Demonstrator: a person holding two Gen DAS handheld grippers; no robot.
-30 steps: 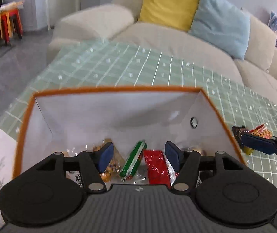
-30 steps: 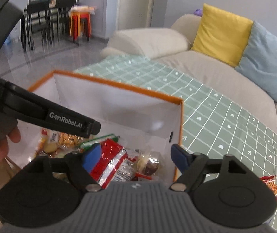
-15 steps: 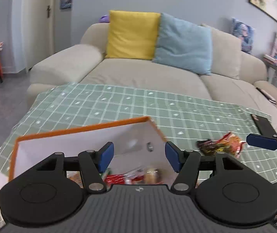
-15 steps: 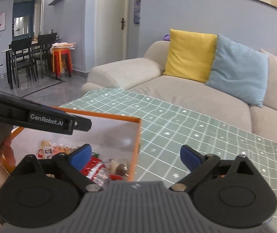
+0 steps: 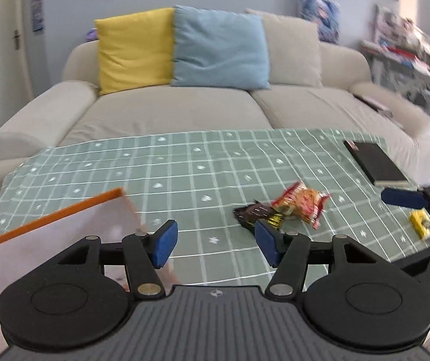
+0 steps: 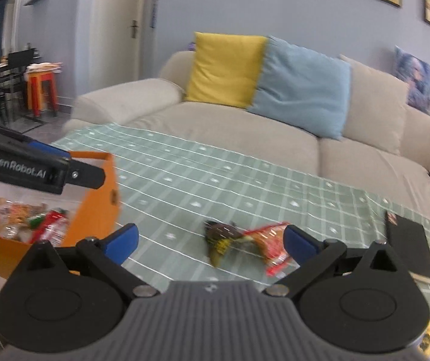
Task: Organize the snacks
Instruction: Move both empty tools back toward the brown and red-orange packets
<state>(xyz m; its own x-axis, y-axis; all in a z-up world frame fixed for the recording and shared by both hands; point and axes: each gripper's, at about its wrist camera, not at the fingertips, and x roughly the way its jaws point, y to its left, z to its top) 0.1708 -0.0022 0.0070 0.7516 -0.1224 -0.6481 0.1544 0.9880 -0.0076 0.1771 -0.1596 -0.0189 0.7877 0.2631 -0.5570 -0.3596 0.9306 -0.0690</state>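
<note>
An orange-rimmed white box (image 5: pixel 64 210) stands at the table's left; in the right wrist view the box (image 6: pixel 94 198) holds several snack packets (image 6: pixel 34 219). A red-and-yellow snack packet (image 5: pixel 302 203) and a dark wrapper (image 5: pixel 254 213) lie together on the green checked tablecloth; both show in the right wrist view, the red packet (image 6: pixel 275 240) beside the dark wrapper (image 6: pixel 221 234). A small yellow packet (image 5: pixel 422 224) lies at the right. My left gripper (image 5: pixel 213 245) is open and empty, above the cloth near the box corner. My right gripper (image 6: pixel 210 240) is open and empty, with the two packets between its fingers' line of sight.
A black notebook (image 5: pixel 374 162) lies at the table's far right, also in the right wrist view (image 6: pixel 410 246). A beige sofa (image 5: pixel 185 111) with yellow and blue cushions runs behind the table. The left gripper's arm (image 6: pixel 34 168) reaches over the box.
Both grippers have swung right, away from the box interior toward the loose packets on the cloth. The right gripper has opened wider.
</note>
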